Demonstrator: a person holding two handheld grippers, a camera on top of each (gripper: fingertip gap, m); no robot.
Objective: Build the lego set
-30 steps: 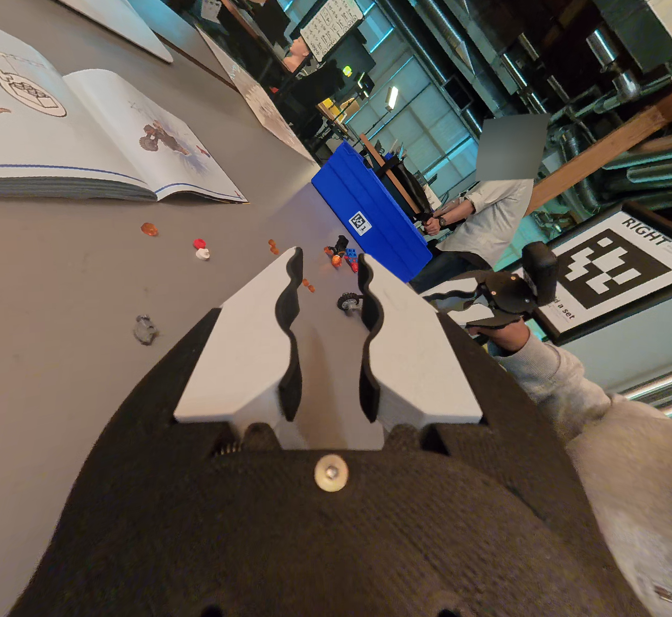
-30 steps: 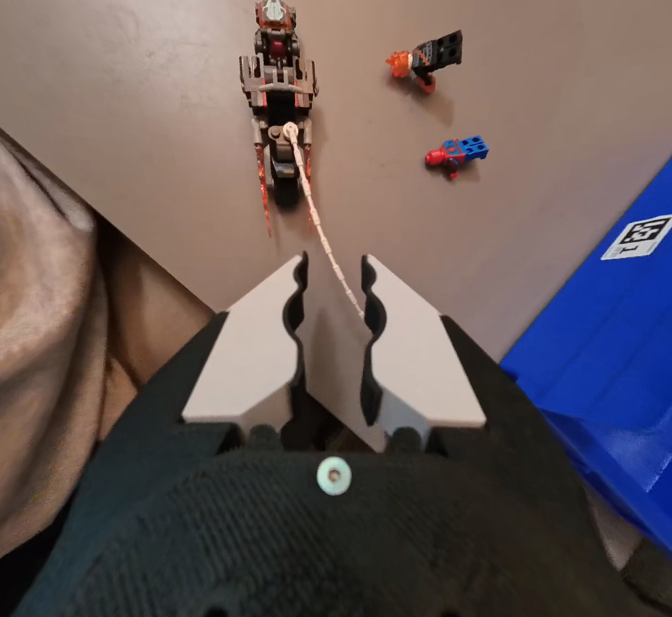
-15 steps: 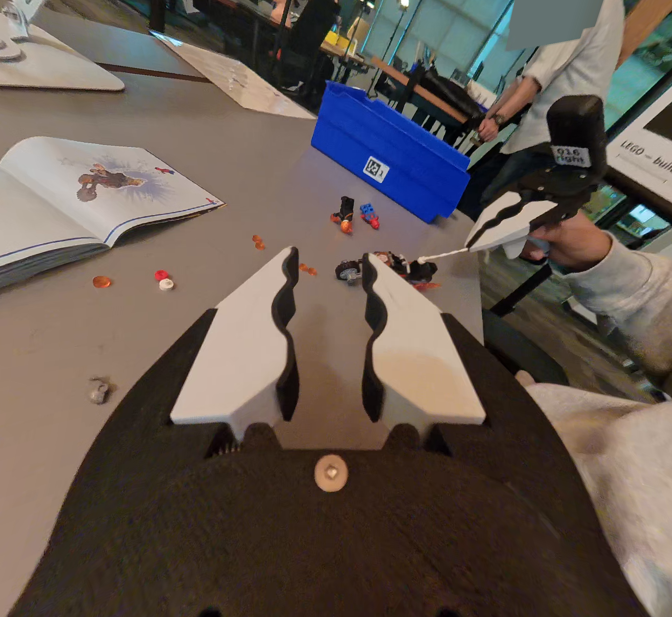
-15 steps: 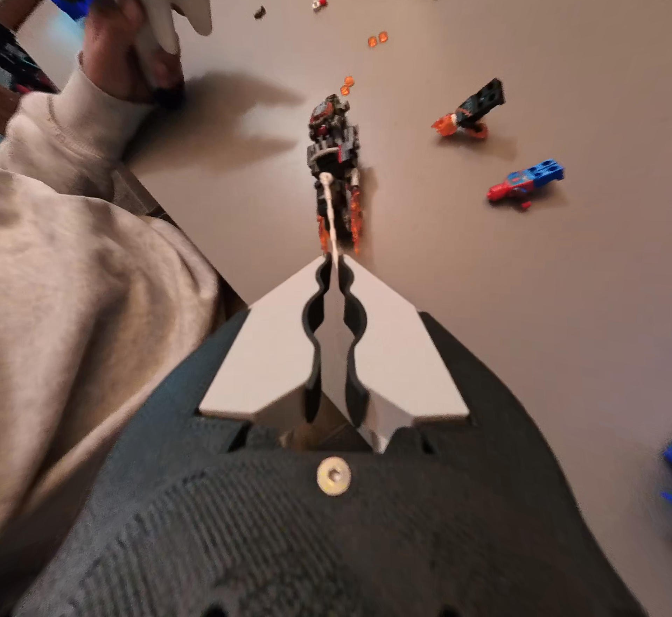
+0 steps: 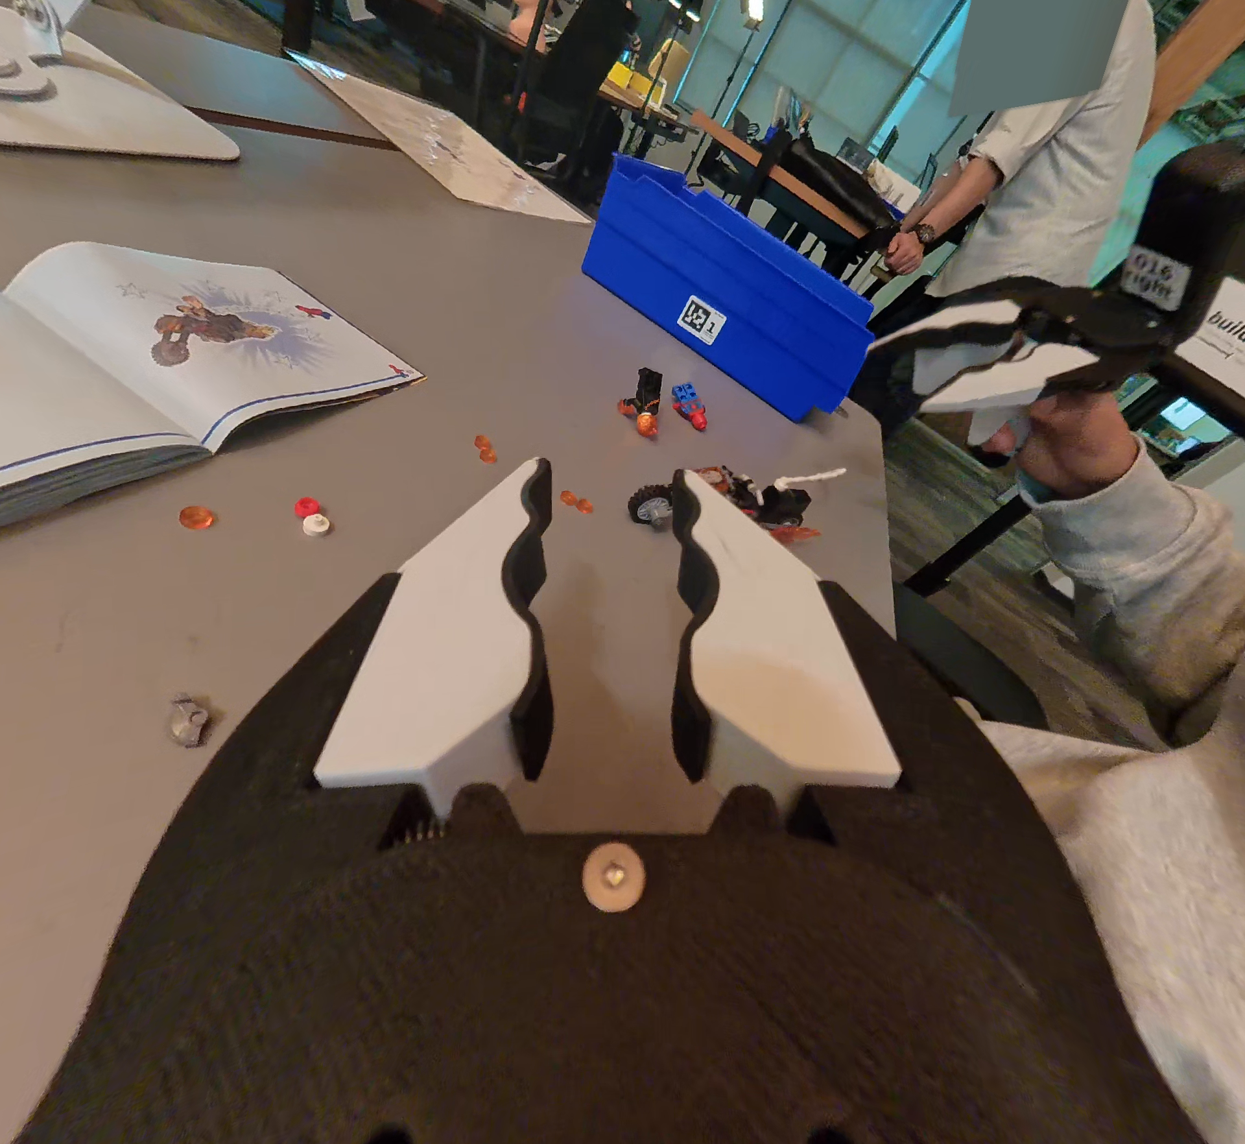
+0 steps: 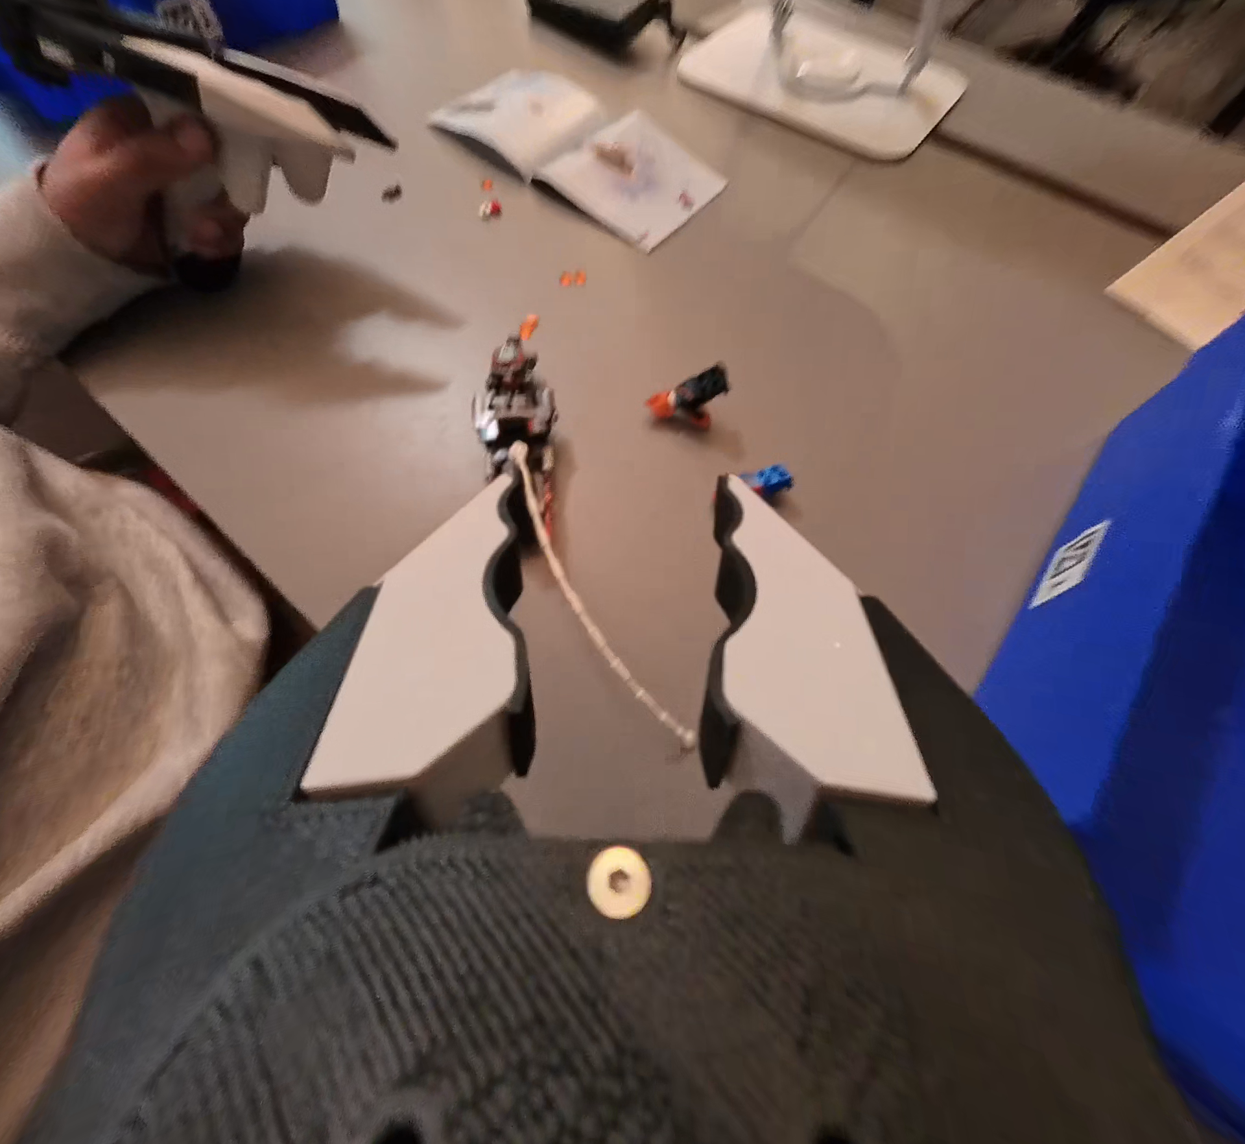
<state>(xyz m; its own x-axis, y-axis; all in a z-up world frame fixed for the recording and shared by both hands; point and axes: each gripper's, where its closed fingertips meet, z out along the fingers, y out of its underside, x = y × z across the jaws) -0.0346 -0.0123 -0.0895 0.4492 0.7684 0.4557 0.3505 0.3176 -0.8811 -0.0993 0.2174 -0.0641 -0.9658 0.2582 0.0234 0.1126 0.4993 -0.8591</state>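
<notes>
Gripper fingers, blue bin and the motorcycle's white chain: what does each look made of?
Left gripper fingers: matte white rigid plastic, probably printed, with dark wavy inner pads, perhaps rubber. Blue bin: glossy moulded plastic, with ribbed walls. White chain on the motorcycle: bendable segmented plastic, lying curved between the right gripper's open fingers.

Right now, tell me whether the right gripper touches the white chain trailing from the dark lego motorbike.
Apart. The left wrist view shows the right gripper raised clear of the chain, with open space between them.
</notes>
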